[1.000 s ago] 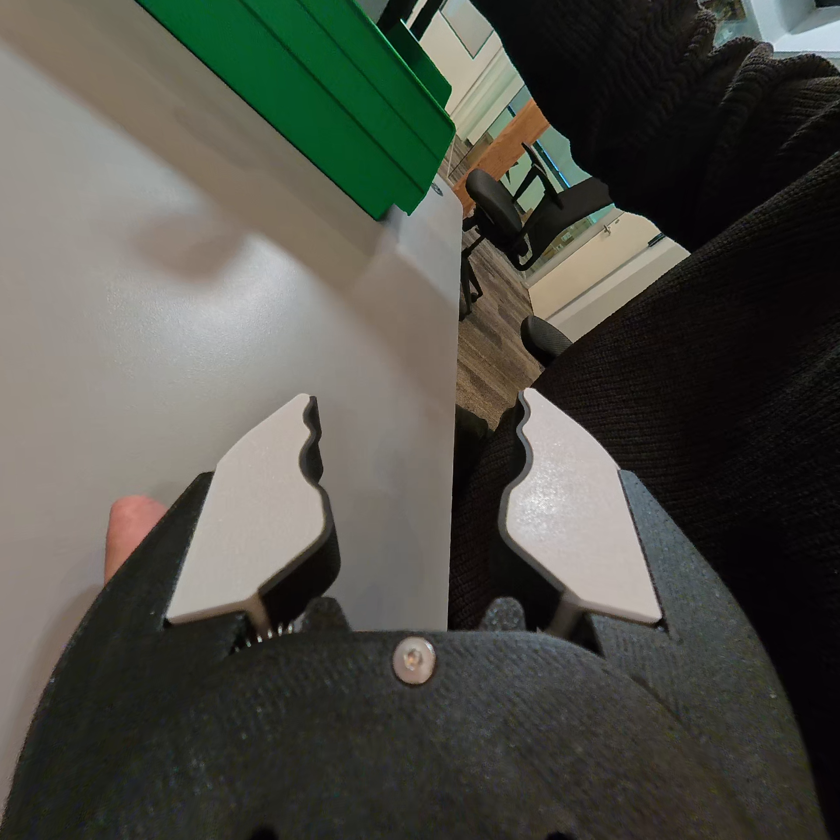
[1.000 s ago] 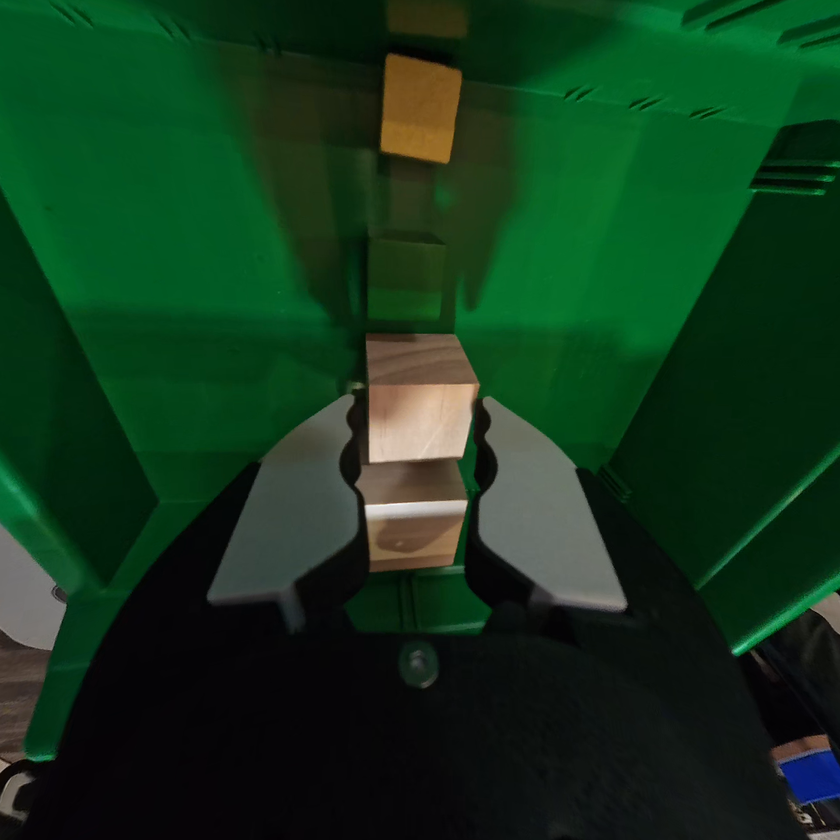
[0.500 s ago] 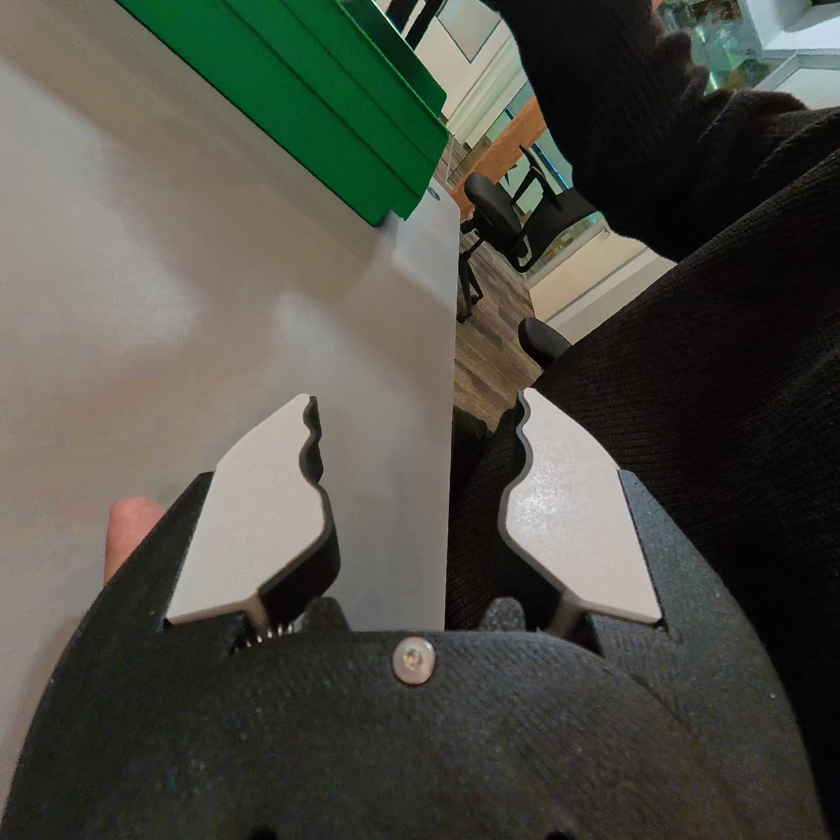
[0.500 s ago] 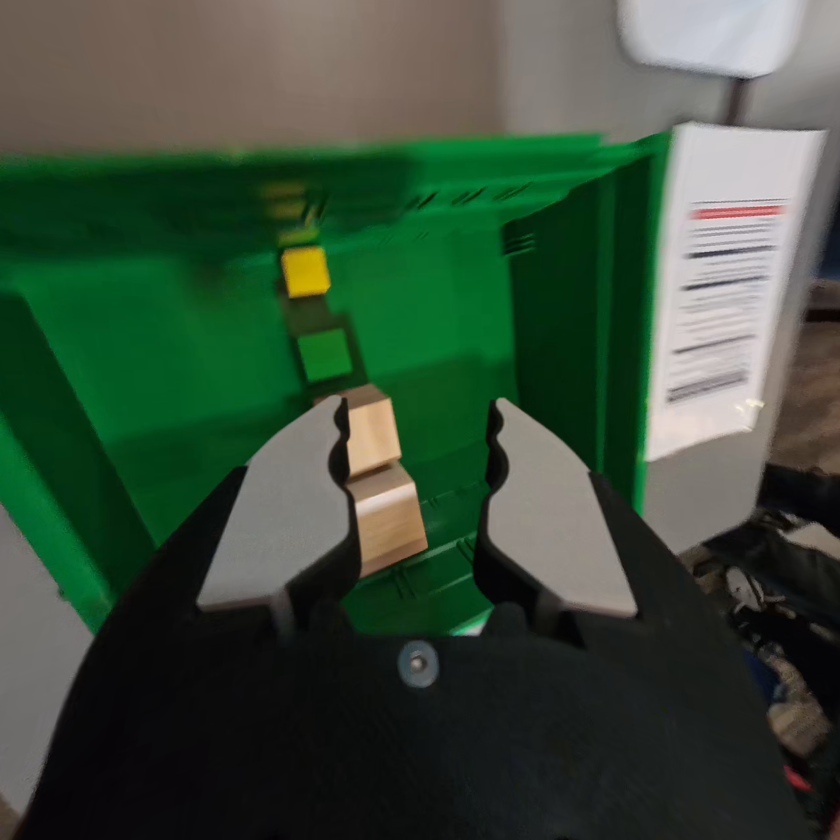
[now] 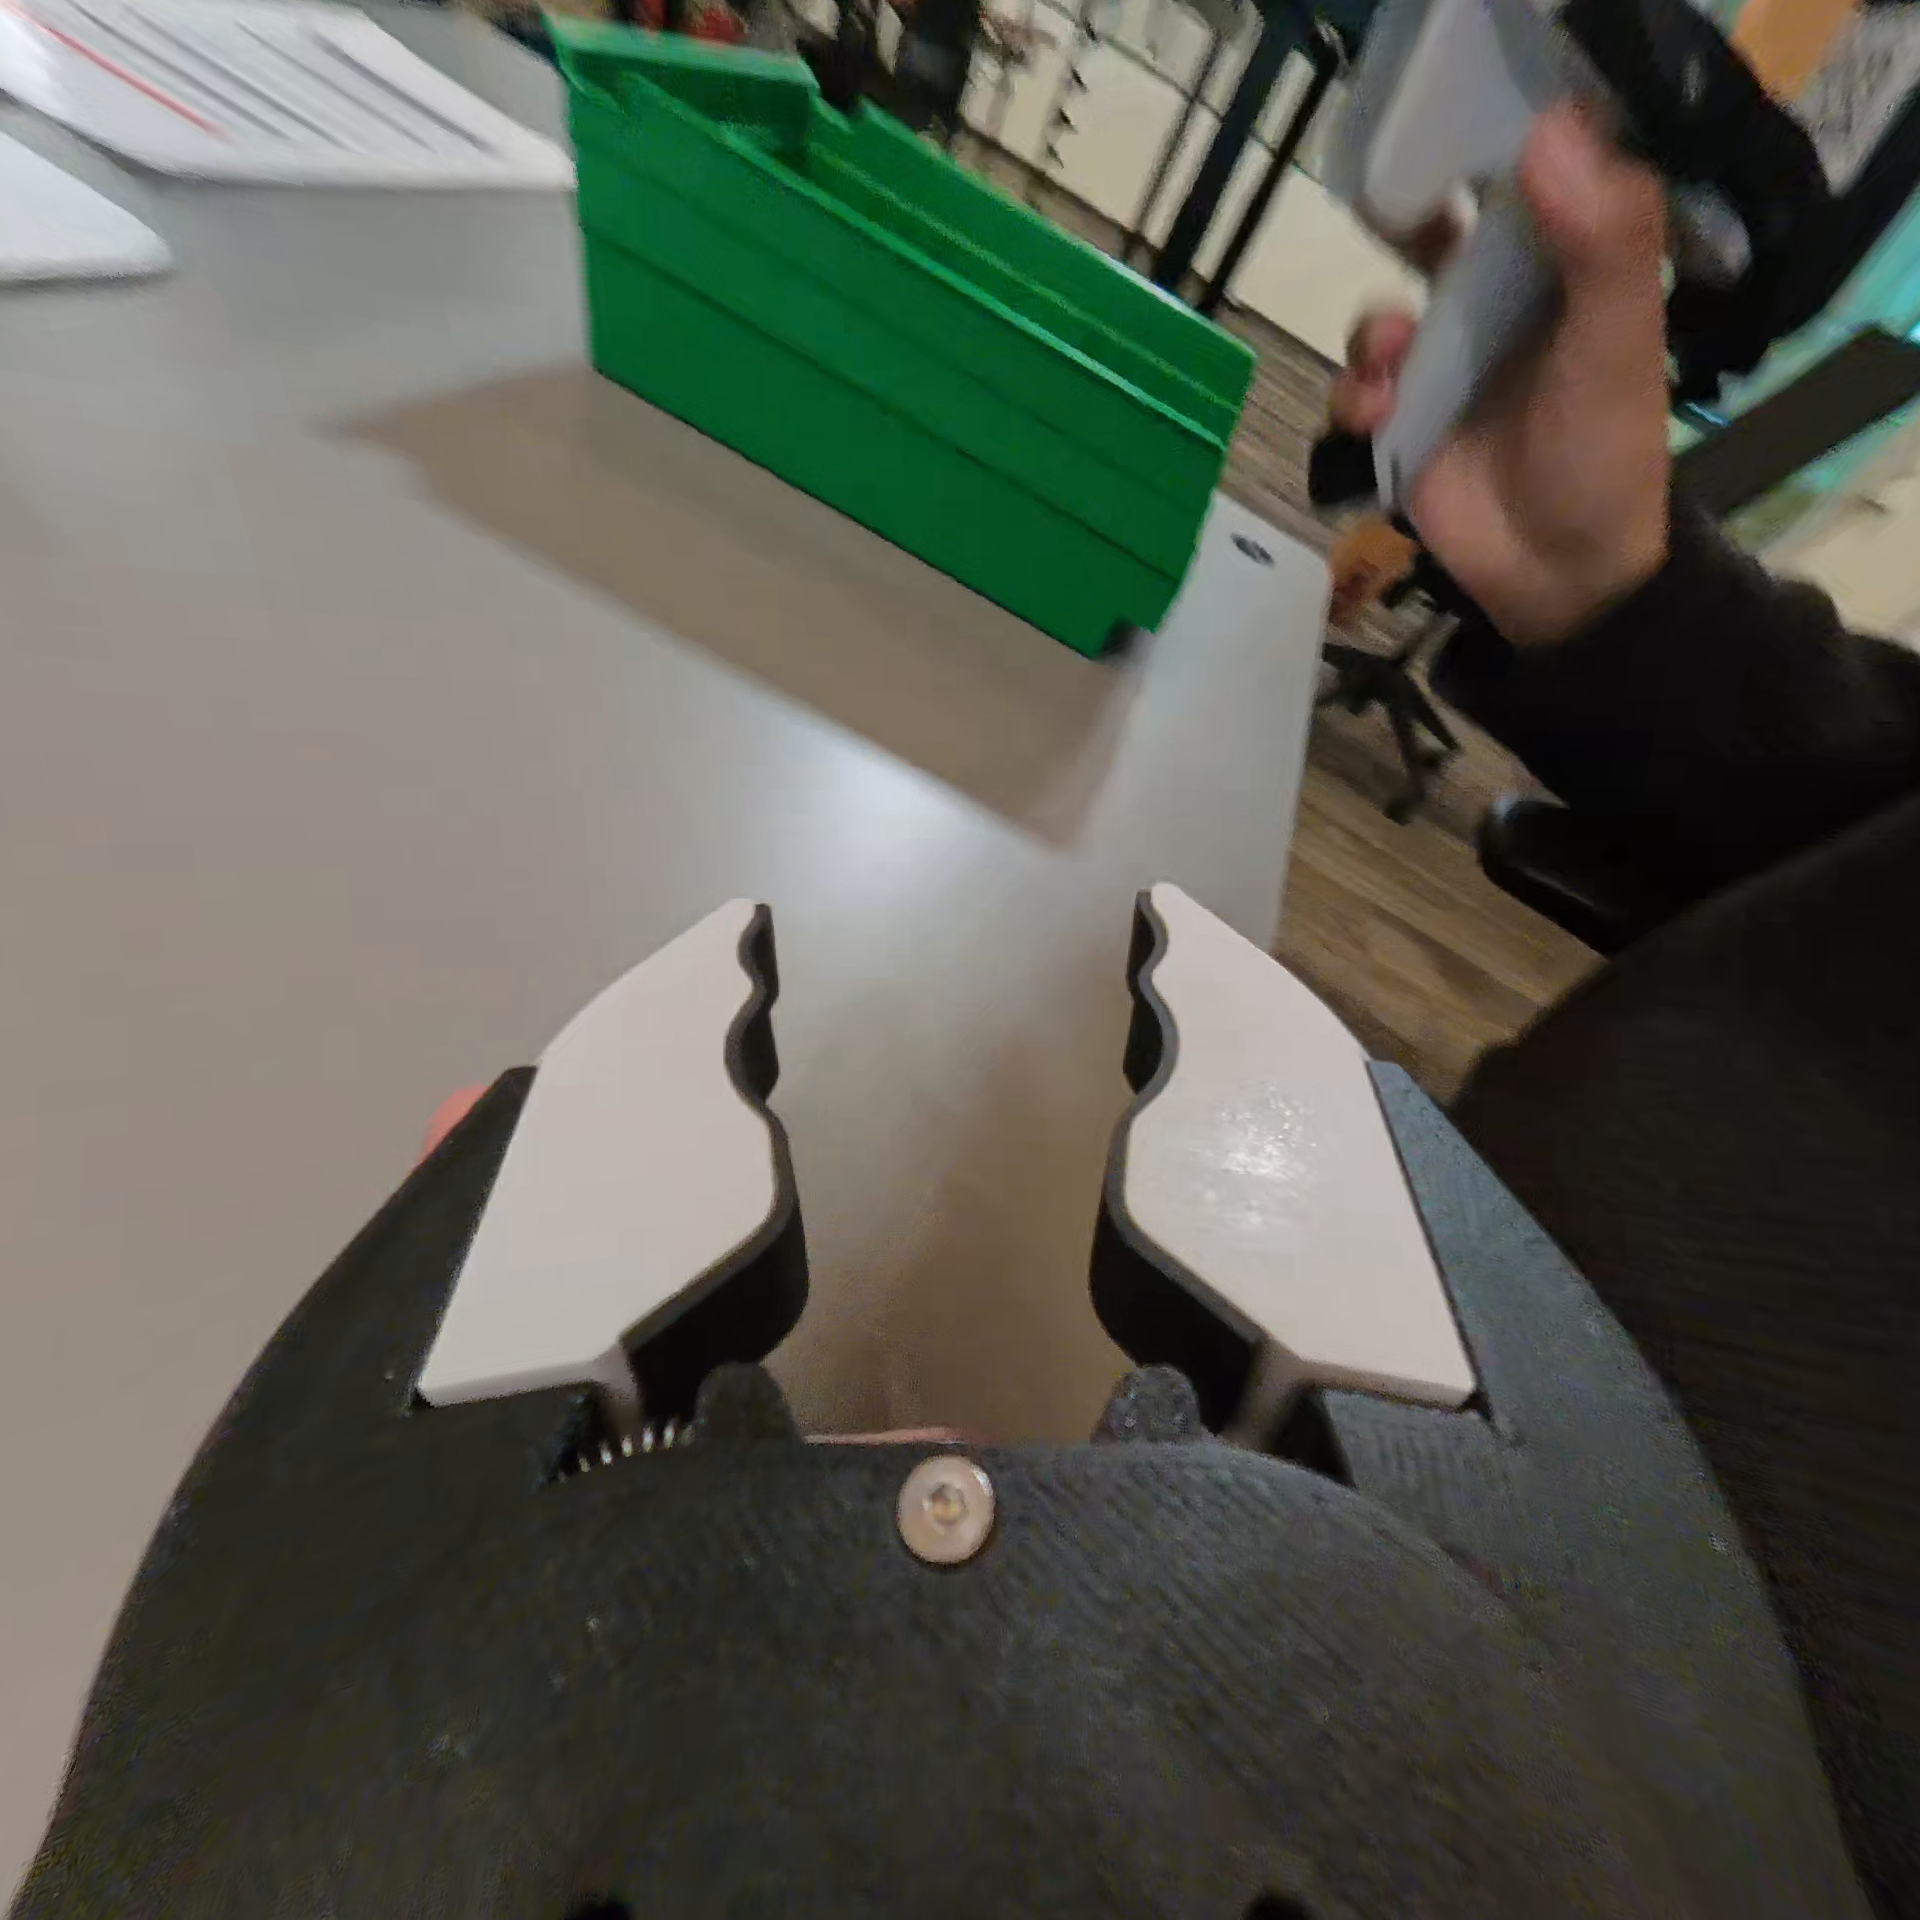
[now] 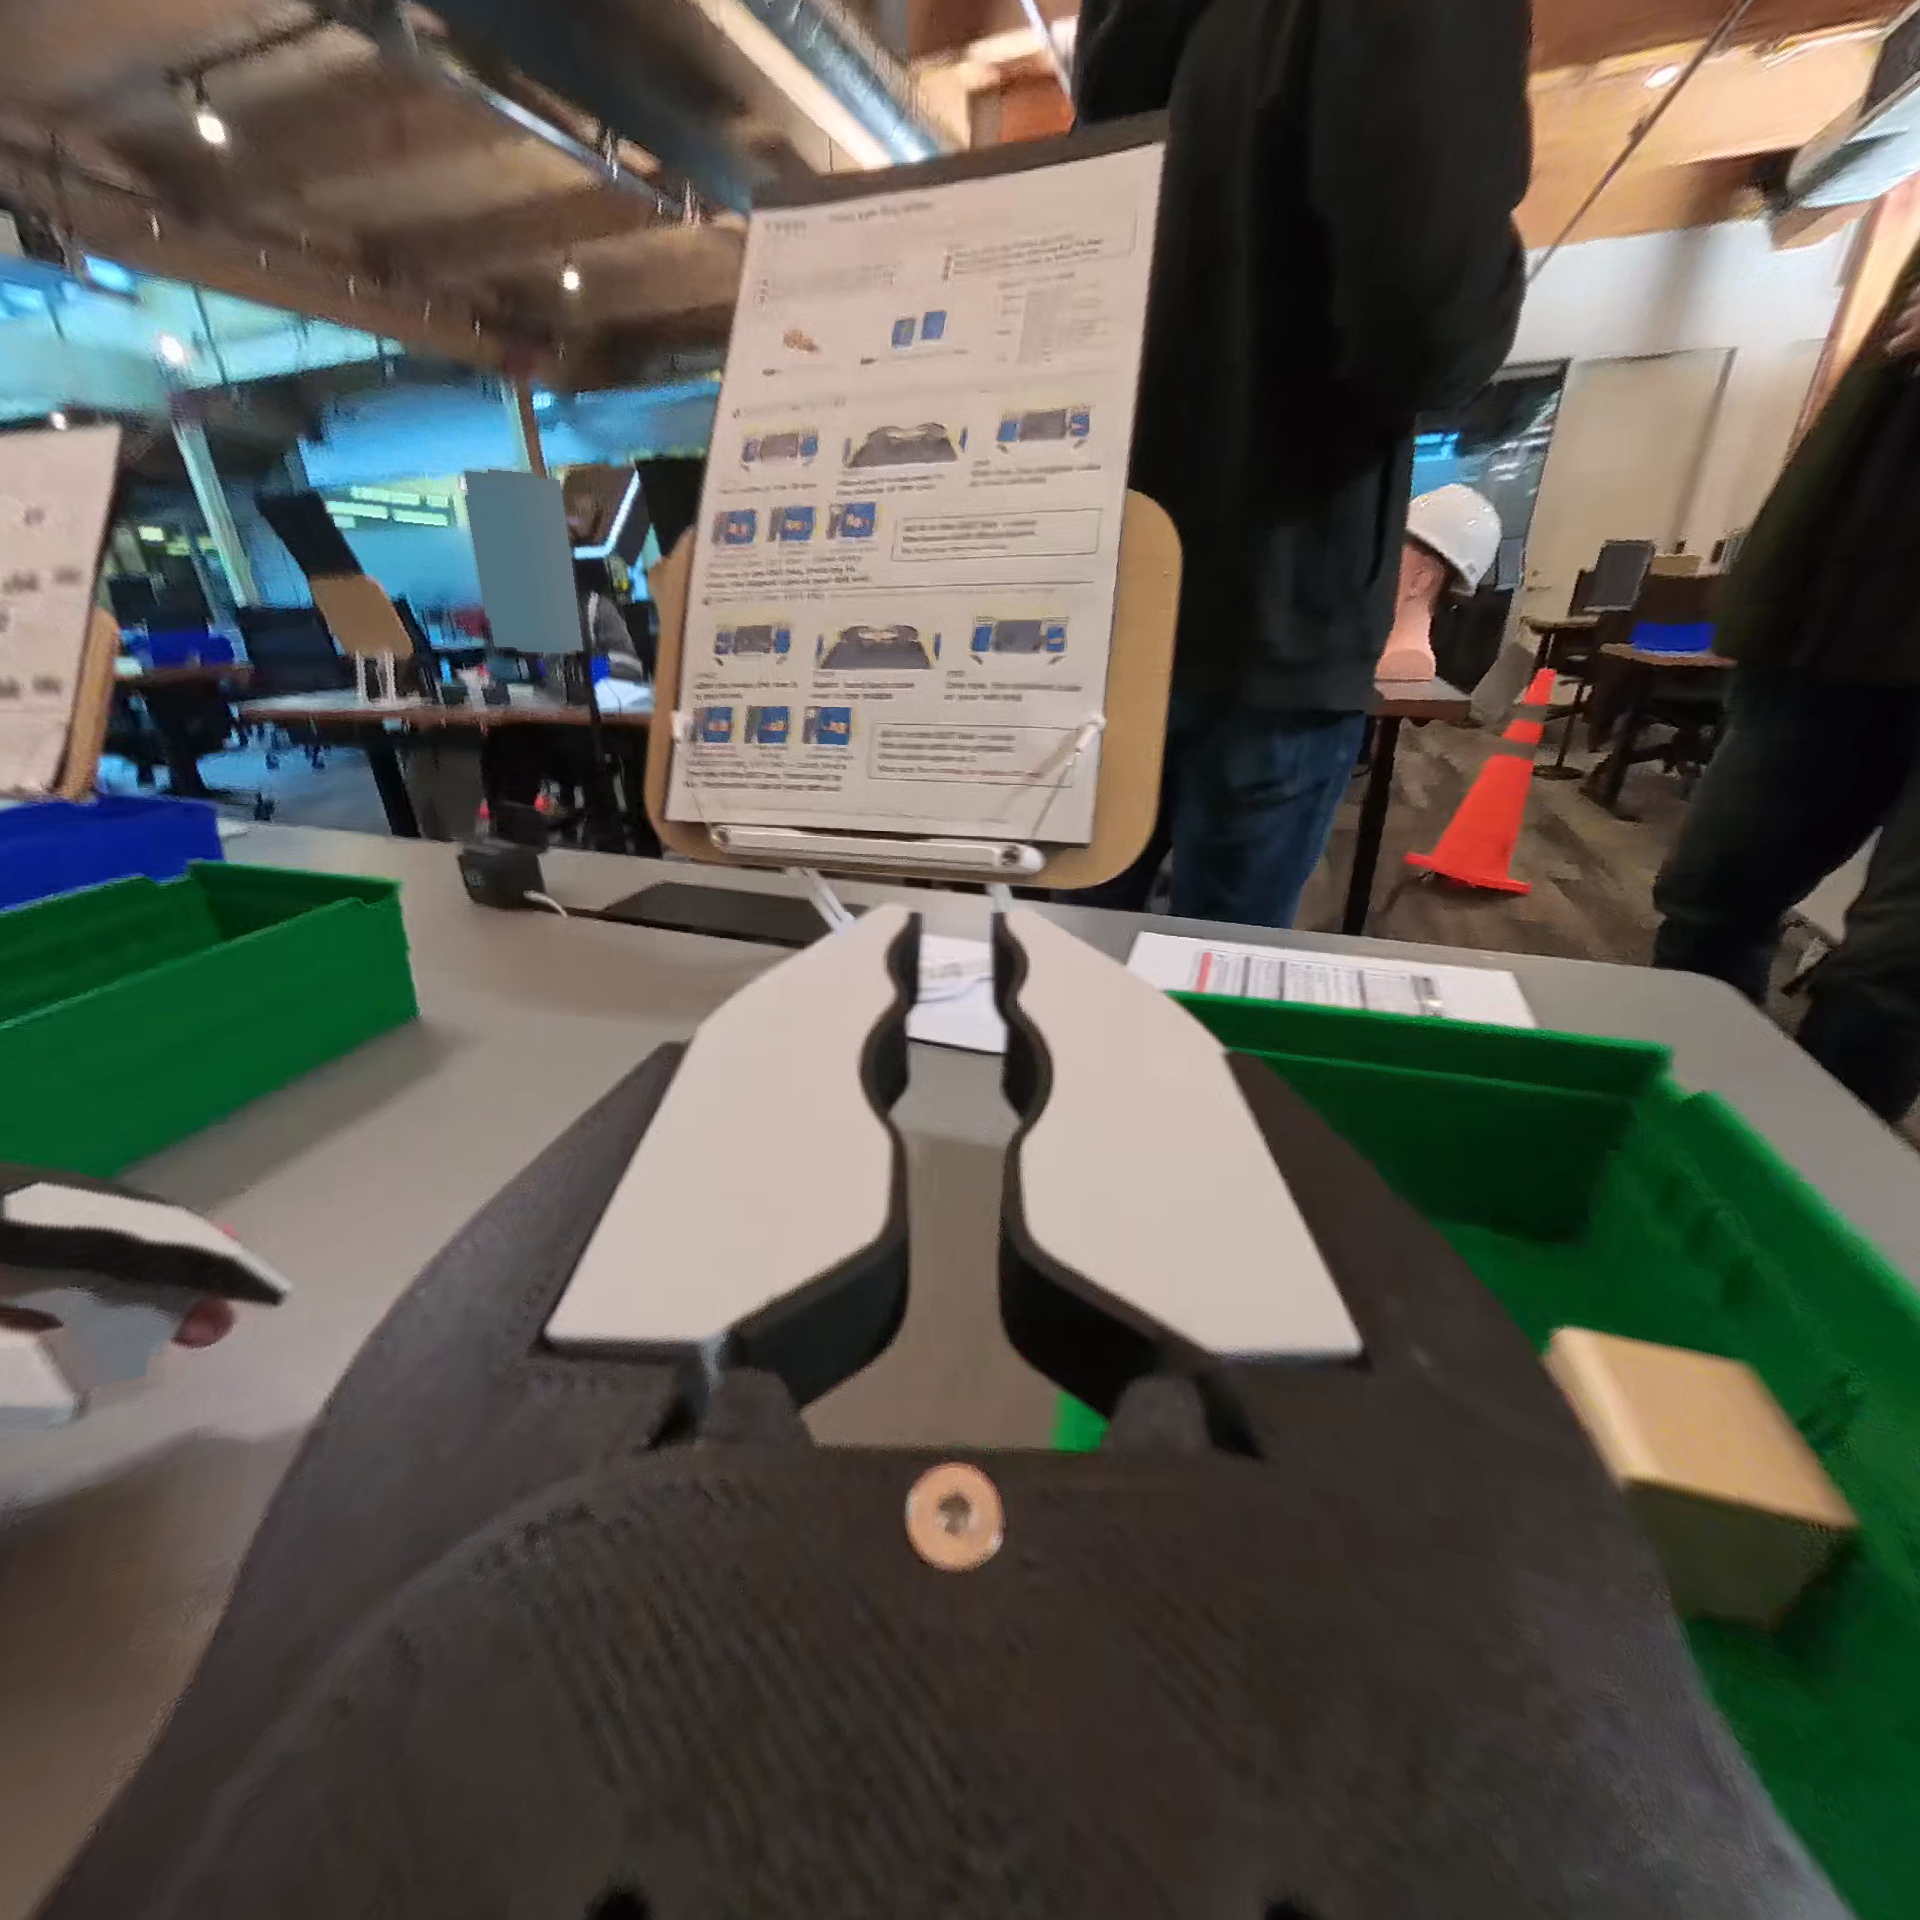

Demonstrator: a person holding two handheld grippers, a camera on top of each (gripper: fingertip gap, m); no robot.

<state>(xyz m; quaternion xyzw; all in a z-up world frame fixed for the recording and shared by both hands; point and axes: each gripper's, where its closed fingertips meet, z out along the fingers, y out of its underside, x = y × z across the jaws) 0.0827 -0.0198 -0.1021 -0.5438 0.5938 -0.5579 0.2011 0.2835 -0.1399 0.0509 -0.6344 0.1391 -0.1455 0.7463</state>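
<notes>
Hovering low over a grey table (image 5: 312,831), the left gripper (image 5: 951,925) held nothing, its jaws spread wide with only bare tabletop between them. A green bin (image 5: 883,416) stood well ahead of it near the table's far edge, beside white sheets of paper (image 5: 260,94). To the upper right, blurred by motion, a hand (image 5: 1548,436) in a dark sleeve gripped the handle of the other tool.

The right gripper (image 6: 956,925) pointed level across the same table (image 6: 520,1039), its jaws drawn close but a narrow gap left between the tips, nothing caught in them. Just beside it on the right lay an open green bin (image 6: 1558,1122) with a pale wooden block (image 6: 1694,1455) resting inside. A second green bin (image 6: 187,997) sat apart on the left. A printed instruction sheet (image 6: 914,520) stood propped on a stand straight ahead, with a person in dark clothing (image 6: 1309,416) behind it and an orange traffic cone (image 6: 1486,800) on the floor beyond.
</notes>
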